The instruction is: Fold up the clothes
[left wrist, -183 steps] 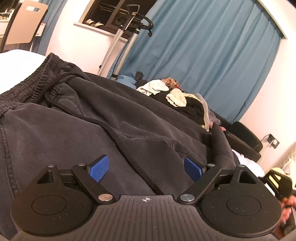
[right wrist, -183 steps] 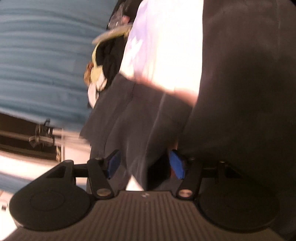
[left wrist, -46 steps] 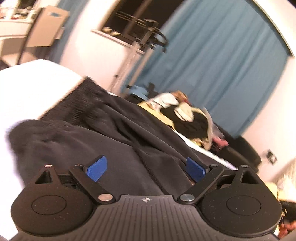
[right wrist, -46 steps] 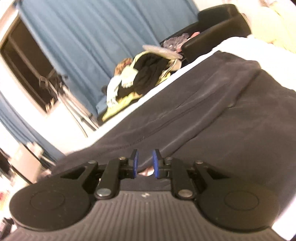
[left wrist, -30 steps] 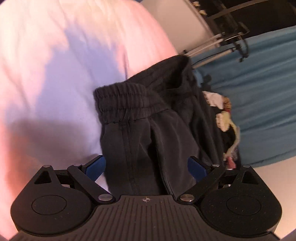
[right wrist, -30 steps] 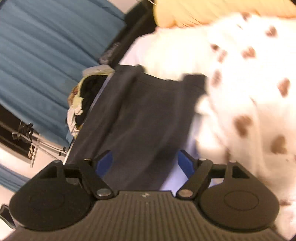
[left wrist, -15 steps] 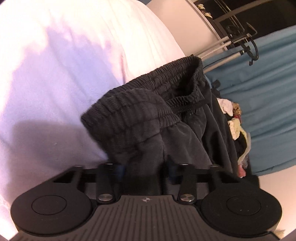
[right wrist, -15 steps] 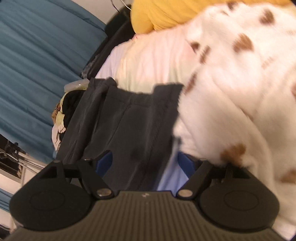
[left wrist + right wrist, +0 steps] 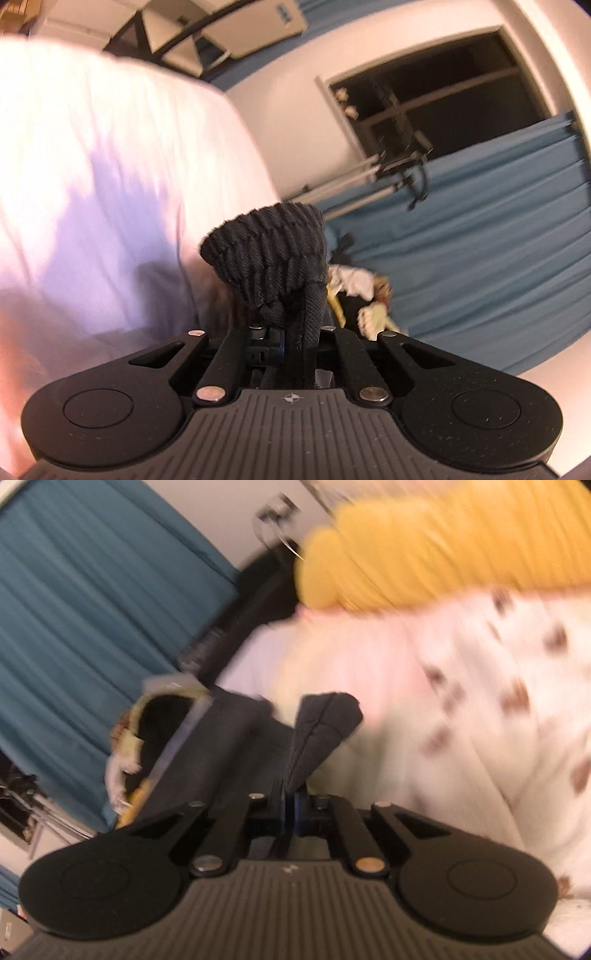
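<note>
Dark grey cotton sweatpants [image 9: 273, 254] hung clamped at the ribbed waistband in our left tool [image 9: 286, 338] and at a hem [image 9: 325, 720] in our right tool [image 9: 291, 812], raised over the white bed [image 9: 92, 147]; next, we judged, came carrying one end across to the other.

Left claw [image 9: 286, 338] clamped tight, dark ribbed fabric [image 9: 269, 254] pinched between its pads. Right claw [image 9: 291, 810] also closed hard, dark hem pinched. Both claws angled slightly downward.
</note>
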Demonstrator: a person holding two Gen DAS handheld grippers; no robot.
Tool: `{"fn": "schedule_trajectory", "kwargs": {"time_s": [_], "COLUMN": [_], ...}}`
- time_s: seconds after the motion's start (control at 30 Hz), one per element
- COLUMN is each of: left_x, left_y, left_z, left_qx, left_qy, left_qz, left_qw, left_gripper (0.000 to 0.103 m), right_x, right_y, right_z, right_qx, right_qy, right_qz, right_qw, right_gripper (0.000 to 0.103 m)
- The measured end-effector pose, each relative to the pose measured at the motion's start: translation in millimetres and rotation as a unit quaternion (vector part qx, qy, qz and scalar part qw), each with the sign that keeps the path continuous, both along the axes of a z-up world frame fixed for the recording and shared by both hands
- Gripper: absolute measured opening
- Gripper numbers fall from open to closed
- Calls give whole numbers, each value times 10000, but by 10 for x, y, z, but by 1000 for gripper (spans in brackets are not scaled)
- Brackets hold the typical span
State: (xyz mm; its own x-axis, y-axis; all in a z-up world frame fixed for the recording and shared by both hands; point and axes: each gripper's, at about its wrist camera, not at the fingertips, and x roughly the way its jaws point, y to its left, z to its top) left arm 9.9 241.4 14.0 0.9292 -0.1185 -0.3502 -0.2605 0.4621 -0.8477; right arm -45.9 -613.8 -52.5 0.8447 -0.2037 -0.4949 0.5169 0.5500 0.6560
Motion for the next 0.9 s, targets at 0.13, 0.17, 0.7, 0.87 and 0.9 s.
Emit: {"fn": "schedule_trajectory", "kwargs": {"time_s": [0.13,0.17,0.7,0.87,0.9], "left_x": [-369,-455,228,1074,1250], "left_y": [175,204,217,67,41], "left_z": [192,216,399,432,409], "left_qx": [-131,-114,19,344,409], "left_qy": [-98,-99,520,809,872], "left_qz": [43,25,66,43,17], "left_qw": [9999,9999,9986,9961,9953], "left_gripper": [7,7,8,8,8], "right_x": [-153,-202,773,1712,1911], "right_y": [70,76,8,-138,-156], "right_z": [554,652,804,846,833], "right_qx": [-249,-258,-444,-787,-845], "right_qy": [-664,-821,-479,-226,-184], "right_qz": [56,56,-237,-346,-337], "right_qw": [9975,9963,9976,9960,9957], "right_gripper": [5,5,5,4,4]}}
